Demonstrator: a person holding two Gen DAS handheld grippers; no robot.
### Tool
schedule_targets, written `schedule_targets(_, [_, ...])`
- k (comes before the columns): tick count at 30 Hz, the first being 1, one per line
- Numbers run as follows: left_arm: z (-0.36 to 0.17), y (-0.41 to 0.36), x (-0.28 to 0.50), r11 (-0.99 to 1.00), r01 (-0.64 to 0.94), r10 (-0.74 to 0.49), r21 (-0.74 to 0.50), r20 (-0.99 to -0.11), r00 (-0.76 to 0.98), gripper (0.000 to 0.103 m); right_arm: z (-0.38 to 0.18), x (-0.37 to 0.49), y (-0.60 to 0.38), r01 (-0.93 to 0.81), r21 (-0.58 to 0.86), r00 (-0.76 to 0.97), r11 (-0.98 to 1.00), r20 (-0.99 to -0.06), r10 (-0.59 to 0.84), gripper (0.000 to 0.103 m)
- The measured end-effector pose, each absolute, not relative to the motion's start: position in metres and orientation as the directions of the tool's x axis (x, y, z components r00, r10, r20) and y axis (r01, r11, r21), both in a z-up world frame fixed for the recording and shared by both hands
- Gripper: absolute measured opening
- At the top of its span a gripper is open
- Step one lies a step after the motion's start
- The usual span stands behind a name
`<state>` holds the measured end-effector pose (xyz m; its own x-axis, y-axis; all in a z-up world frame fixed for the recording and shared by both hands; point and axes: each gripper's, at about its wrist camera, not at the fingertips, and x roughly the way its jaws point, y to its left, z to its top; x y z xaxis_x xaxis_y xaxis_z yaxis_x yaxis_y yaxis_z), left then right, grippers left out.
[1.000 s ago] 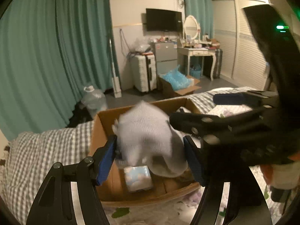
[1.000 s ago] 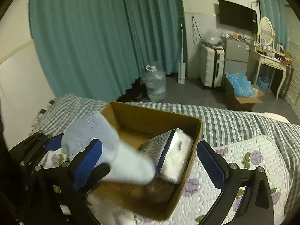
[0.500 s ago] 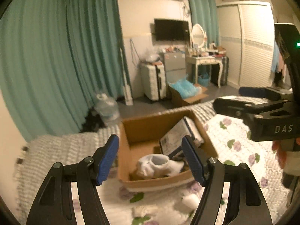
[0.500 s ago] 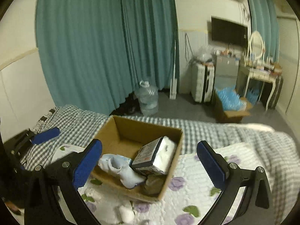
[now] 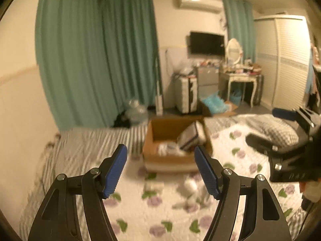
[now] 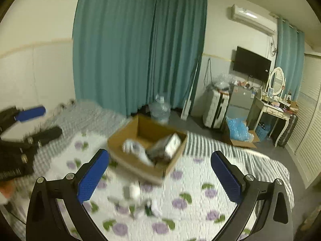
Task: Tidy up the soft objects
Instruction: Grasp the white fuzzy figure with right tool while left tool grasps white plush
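A cardboard box (image 5: 160, 161) (image 6: 138, 165) sits on the floral quilt. Inside lie a pale sock (image 6: 133, 147) (image 5: 167, 146) and a tissue pack (image 5: 191, 137) (image 6: 169, 143). Small white soft items (image 5: 189, 185) (image 6: 134, 191) lie blurred on the quilt in front of the box. My left gripper (image 5: 160, 172) is open and empty, high above the quilt, short of the box. My right gripper (image 6: 159, 175) is open and empty, also raised. The right gripper shows at the right of the left wrist view (image 5: 280, 132); the left gripper shows at the left of the right wrist view (image 6: 38, 122).
The bed has a floral quilt (image 5: 160, 217) and a checked blanket (image 5: 84, 144). Teal curtains (image 6: 136, 50), a water jug (image 6: 160, 110), a suitcase (image 6: 215, 108), a dressing table (image 6: 274, 112) and a second box of blue bags (image 6: 237, 132) stand beyond the bed.
The left gripper let the sock drop into the box. Both grippers pulled back and up from the box, which now looks smaller and farther away.
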<state>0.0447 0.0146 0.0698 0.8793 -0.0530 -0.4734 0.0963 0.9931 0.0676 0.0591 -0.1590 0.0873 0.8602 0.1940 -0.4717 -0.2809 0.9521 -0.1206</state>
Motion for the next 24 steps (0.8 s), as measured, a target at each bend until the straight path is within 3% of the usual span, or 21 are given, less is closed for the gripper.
schedule_targets(5, [-0.004,0.017,0.060,0.999,0.037,-0.014,0.027,-0.592,0.806,0.071,-0.003,0.072,-0.154,-0.328,-0.133,0.778,0.935,-0.599,0.188,0.102])
schedule_targets(11, [-0.077,0.006,0.069,0.999,0.039,-0.010,0.028,-0.677,0.736,0.071,-0.098,0.106,-0.150,-0.360,-0.161,0.685,0.919,-0.714,0.143,0.102])
schedule_targets(14, [-0.103,0.003,0.075,0.998,0.044,-0.008,0.033,-0.704,0.710,0.071,-0.129,0.117,-0.151,-0.388,-0.097,0.630,0.917,-0.754,0.187,0.102])
schedule_targets(20, [-0.129,0.000,0.091,0.998,0.058,-0.017,0.031,-0.730,0.683,0.071,-0.163,0.135,-0.136,-0.429,-0.098,0.564,0.898,-0.806,0.182,0.102])
schedule_targets(22, [-0.132,0.001,0.095,0.998,0.054,-0.021,0.022,-0.735,0.678,0.071,-0.171,0.143,-0.134,-0.431,-0.086,0.543,0.898,-0.820,0.182,0.096])
schedule_targets(24, [-0.135,0.000,0.097,0.998,0.063,-0.024,0.026,-0.734,0.679,0.071,-0.178,0.150,-0.134,-0.419,-0.079,0.530,0.904,-0.830,0.173,0.080])
